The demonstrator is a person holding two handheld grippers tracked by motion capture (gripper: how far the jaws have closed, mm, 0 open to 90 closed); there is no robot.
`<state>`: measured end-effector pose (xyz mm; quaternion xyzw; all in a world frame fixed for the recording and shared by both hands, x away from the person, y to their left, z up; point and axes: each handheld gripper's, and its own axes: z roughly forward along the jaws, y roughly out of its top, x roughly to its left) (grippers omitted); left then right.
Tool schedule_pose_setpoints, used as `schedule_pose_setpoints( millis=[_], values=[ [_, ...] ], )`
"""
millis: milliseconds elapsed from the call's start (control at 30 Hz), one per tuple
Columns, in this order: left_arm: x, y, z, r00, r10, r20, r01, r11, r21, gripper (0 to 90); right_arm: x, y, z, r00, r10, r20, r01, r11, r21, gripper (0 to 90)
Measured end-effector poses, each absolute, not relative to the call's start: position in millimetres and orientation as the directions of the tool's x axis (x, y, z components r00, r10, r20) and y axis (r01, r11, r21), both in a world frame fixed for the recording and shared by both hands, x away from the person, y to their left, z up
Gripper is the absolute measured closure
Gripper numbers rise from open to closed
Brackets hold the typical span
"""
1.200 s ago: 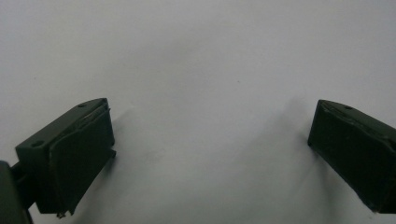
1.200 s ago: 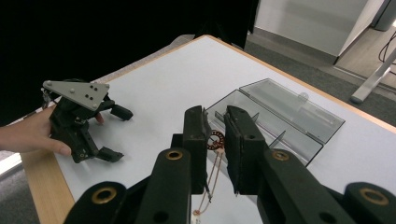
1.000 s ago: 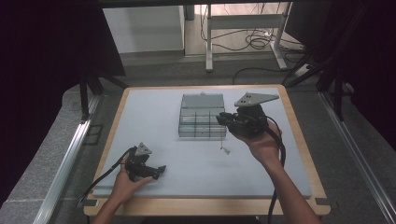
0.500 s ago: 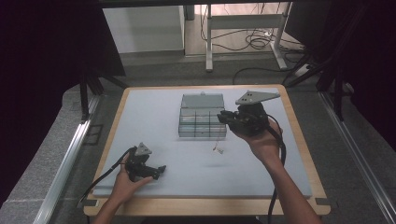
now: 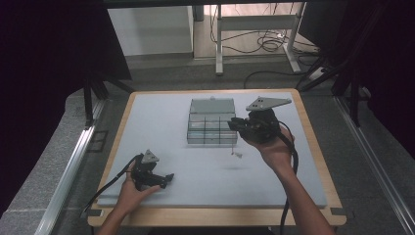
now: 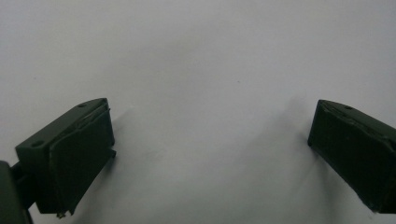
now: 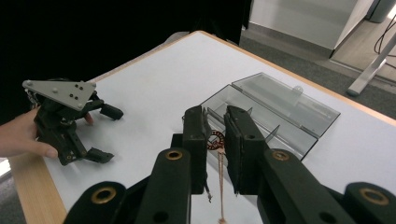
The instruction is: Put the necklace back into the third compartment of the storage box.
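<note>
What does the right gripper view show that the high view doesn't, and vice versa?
Right gripper view: close up, the right gripper pinches a small round red-rimmed piece, with a thin cord hanging below it. High view: both forearms and the cables on the floor behind. Shared: the open clear compartment box, the left gripper in its hand, the white table.

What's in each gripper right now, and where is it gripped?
Right gripper pinches a small round pendant at its top, its thin chain dangling. Left gripper holds nothing.
</note>
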<state>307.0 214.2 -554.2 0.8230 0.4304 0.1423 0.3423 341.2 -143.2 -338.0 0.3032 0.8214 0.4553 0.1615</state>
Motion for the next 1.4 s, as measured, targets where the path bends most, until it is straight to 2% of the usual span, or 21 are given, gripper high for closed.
schedule_pose_setpoints(
  millis=[1400],
  values=[
    [307.1, 214.3, -554.2, 0.590, 0.805, -0.058, 0.609, -0.397, 0.686, 0.2, 346.6, -140.9, -343.7, -0.753, 0.658, 0.002, 0.355, 0.403, 0.844, 77.3]
  ],
)
